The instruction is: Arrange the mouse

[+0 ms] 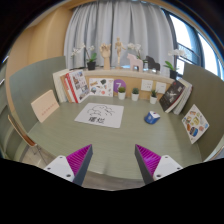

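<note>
Hovering over the near edge of a green table [110, 140], the gripper [114, 160] has its fingers spread wide apart, released, with nothing between the magenta pads [80, 157]. Beyond the fingers, at about 1 o'clock from them, a small blue thing that may be the mouse [152, 118] lies alone on the tabletop; it is too small to tell for sure. At 11 o'clock from the fingers, near the table's middle, lies a white sheet [99, 115] with dark drawings. Picture cards [100, 87] lean along the far edge, and more stand at the sides: a tan board [45, 104] at 10 o'clock, a coloured card [195, 122] at 2 o'clock. Small pots [136, 94] sit along the back. Behind hang pale curtains [122, 30] beside a window [190, 42].
</note>
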Motion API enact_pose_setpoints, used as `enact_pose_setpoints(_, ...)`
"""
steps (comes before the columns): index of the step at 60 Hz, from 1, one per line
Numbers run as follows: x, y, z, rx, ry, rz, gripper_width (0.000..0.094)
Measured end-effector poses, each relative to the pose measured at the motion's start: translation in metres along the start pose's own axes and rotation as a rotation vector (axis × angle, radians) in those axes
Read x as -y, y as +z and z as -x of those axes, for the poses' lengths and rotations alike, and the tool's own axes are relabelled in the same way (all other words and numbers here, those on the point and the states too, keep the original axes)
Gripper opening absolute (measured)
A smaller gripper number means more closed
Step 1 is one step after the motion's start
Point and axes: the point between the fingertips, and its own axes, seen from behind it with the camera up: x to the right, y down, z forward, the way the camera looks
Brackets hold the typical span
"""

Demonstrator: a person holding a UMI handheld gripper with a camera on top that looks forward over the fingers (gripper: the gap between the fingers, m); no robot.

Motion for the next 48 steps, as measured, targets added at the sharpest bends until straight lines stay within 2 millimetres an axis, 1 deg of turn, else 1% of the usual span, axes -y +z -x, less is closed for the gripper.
enact_pose_setpoints(5, -0.018, 0.020, -0.040, -0.049, 0.040, 0.038, 0.0855)
enact_pose_setpoints(12, -0.030, 0.046, -0.093, -0.119, 0.083, 0.083, 0.0854)
enact_pose_setpoints(18, -0.026, 0.076, -0.134, -0.167, 0.114, 0.101, 0.0839)
enact_pose_setpoints(20, -0.023, 0.086, -0.143, -0.184, 0.126, 0.111, 0.0840)
enact_pose_setpoints(21, -0.022, 0.094, -0.151, -0.183, 0.129, 0.109, 0.0839)
enact_pose_setpoints(23, -0.019, 0.107, -0.162, -0.188, 0.138, 0.113, 0.0840)
enact_pose_setpoints(30, -0.001, 0.155, -0.188, -0.196, 0.155, 0.137, 0.0837)
enact_pose_setpoints(31, 0.000, 0.164, -0.195, -0.189, 0.153, 0.136, 0.0838)
enact_pose_setpoints(32, 0.003, 0.169, -0.195, -0.194, 0.154, 0.146, 0.0838)
enact_pose_setpoints(33, 0.005, 0.178, -0.201, -0.188, 0.152, 0.144, 0.0837)
enact_pose_setpoints(34, 0.008, 0.183, -0.202, -0.193, 0.153, 0.152, 0.0837)
enact_pose_setpoints(35, 0.010, 0.192, -0.207, -0.186, 0.150, 0.150, 0.0838)
enact_pose_setpoints(38, 0.015, 0.212, -0.215, -0.181, 0.146, 0.165, 0.0837)
enact_pose_setpoints(41, 0.020, 0.228, -0.217, -0.176, 0.148, 0.191, 0.0839)
enact_pose_setpoints(42, 0.021, 0.236, -0.220, -0.165, 0.145, 0.190, 0.0837)
enact_pose_setpoints(48, 0.034, 0.262, -0.219, -0.134, 0.143, 0.216, 0.0836)
